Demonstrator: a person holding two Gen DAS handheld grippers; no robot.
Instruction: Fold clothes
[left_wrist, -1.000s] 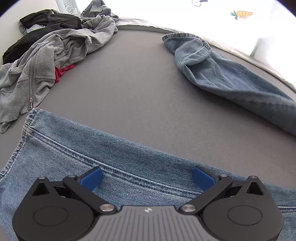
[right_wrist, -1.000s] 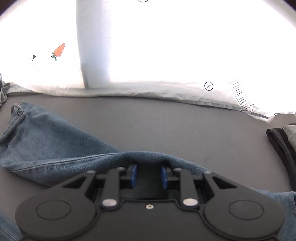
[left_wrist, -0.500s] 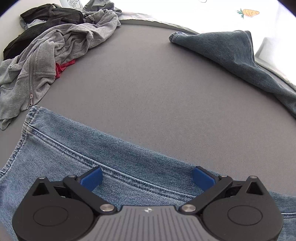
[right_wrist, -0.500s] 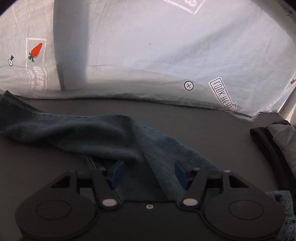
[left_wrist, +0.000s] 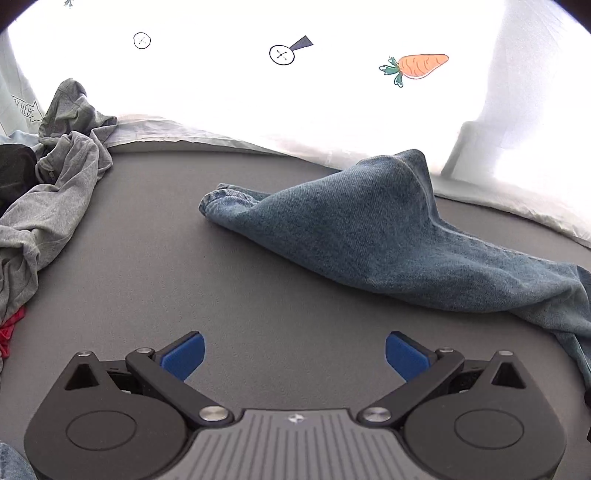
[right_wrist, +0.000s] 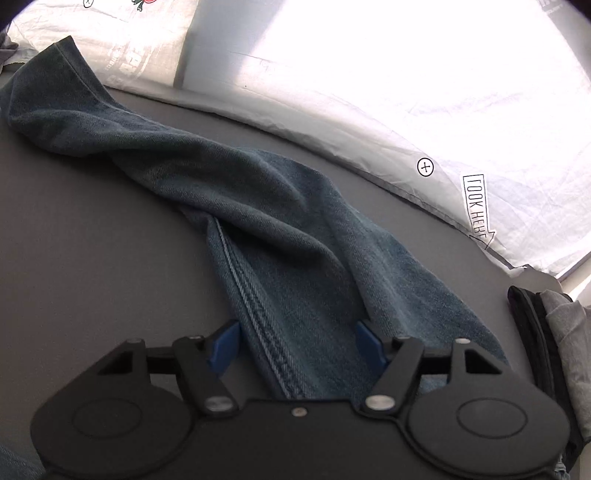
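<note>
Blue jeans lie twisted and rumpled across the frame's middle, between the right claw's part-open pads; left claw wide, empty.

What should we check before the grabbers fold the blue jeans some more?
1. Left gripper free: ok, open, only bare grey table between its pads.
2. Right gripper let go: ok, open, with the jeans lying loose between the pads.
3. Jeans leg flat: not ok, twisted and bunched into a peak.
4. Folding space clear: ok, the grey hoodie sits off to the side.
5. Waist end of the jeans: cannot tell, out of view.
</note>
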